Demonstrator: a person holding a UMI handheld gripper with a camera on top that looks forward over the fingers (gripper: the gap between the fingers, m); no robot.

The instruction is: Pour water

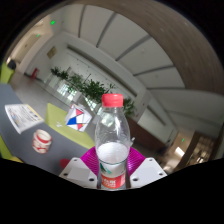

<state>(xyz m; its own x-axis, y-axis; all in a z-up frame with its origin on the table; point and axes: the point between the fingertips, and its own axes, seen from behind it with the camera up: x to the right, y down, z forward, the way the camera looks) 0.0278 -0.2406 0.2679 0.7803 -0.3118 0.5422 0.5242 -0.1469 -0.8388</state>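
A clear plastic water bottle (pixel 112 140) with a red cap and a red label stands upright between my fingers. My gripper (pixel 112 166) is shut on the bottle, with the magenta pads (pixel 88 160) pressed against its lower body on both sides. The bottle is lifted above the table, tilted with the whole view. A small white cup with a red pattern (pixel 41 141) sits on the grey table (pixel 20 100) down to the left, well apart from the bottle.
A paper sheet (pixel 22 117) lies on the table near the cup. A red, white and blue paper pinwheel (pixel 76 120) stands behind it. Green potted plants (pixel 85 88) line the far wall. Lime-green chair parts show at the table's edge.
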